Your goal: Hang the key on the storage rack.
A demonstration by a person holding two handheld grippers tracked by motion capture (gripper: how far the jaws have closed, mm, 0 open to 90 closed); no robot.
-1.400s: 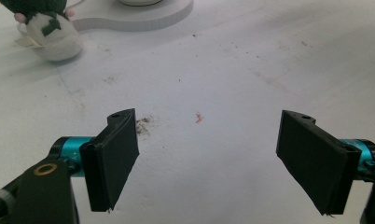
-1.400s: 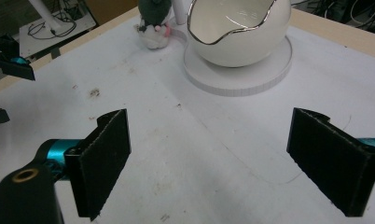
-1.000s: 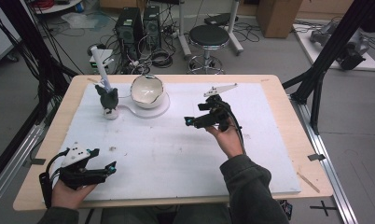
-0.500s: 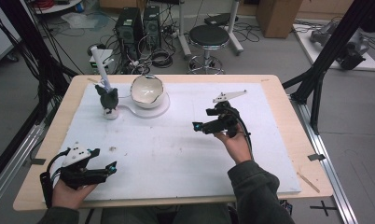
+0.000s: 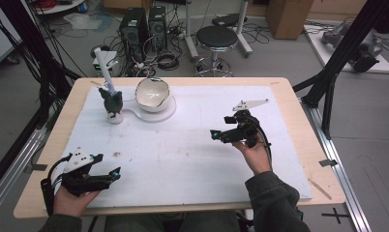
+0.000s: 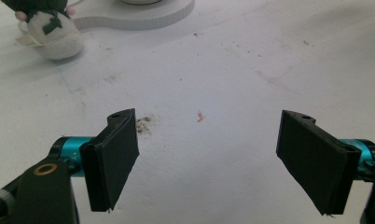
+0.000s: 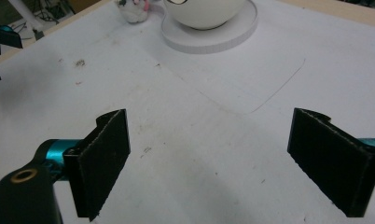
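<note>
**A:** Desk (image 5: 299,145) first, reading from the left edge: what does the left gripper (image 5: 116,173) do down there at the near corner?

**B:** It rests low over the white sheet (image 5: 192,154), fingers (image 6: 112,158) wide apart with nothing between them. My guess is that it is parked out of the way, pointed toward the far left so it can go forward when wanted.

**A:** And ahead of it?

**B:** A small plush figure (image 5: 112,103) stands upright at the far left of the sheet, a pale stick rising behind it. Just to its right sits a white bowl (image 5: 152,93) on a round white base (image 5: 168,112), tipped a little so its mouth faces the person. The figure is just beside the base; I cannot tell if they touch.

**A:** Then the right side?

**B:** The right gripper (image 5: 216,135) hangs above the sheet, well apart from the bowl, its fingers (image 7: 104,154) also spread and empty. Its own camera looks straight at the bowl (image 7: 205,11) and base, so I judge the hand is lined up for an approach to them, open wide enough to take a rim.
</note>
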